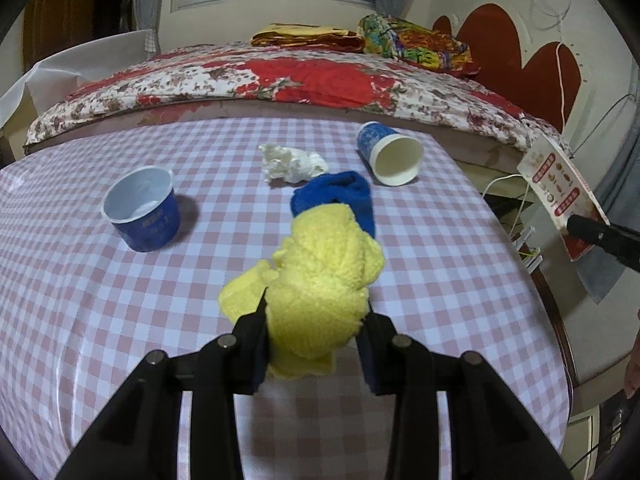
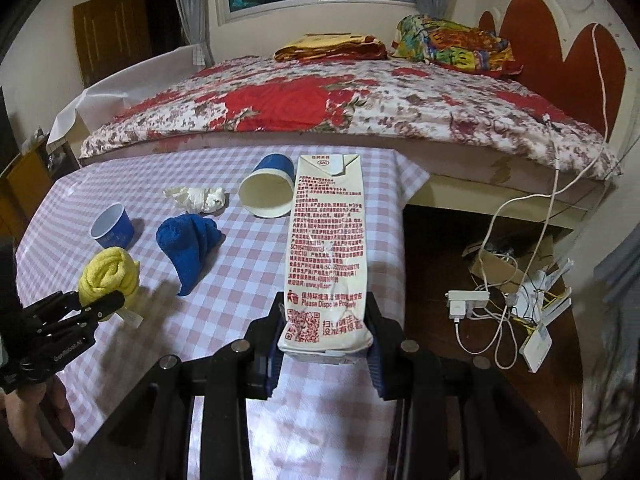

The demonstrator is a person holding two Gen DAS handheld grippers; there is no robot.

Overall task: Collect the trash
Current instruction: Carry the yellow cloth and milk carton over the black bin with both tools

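My left gripper [image 1: 316, 316] is shut on a rolled yellow cloth [image 1: 320, 276], held just above the checked tablecloth [image 1: 120, 300]. My right gripper [image 2: 326, 336] is shut on the base of a white milk carton [image 2: 326, 240] with red print, lifted over the table's right edge. From the left wrist view the carton [image 1: 556, 184] shows at the far right with a black finger on it. On the table lie a blue cloth [image 1: 344, 192], a crumpled white tissue [image 1: 290, 162], an upright blue cup [image 1: 142, 212] and a tipped blue paper cup [image 1: 390, 154].
A bed with a red flowered cover [image 2: 320, 108] runs along the table's far side. On the floor to the right lie a power strip and tangled cables [image 2: 492, 300]. A person's hand [image 2: 36, 412] holds the left tool at the lower left.
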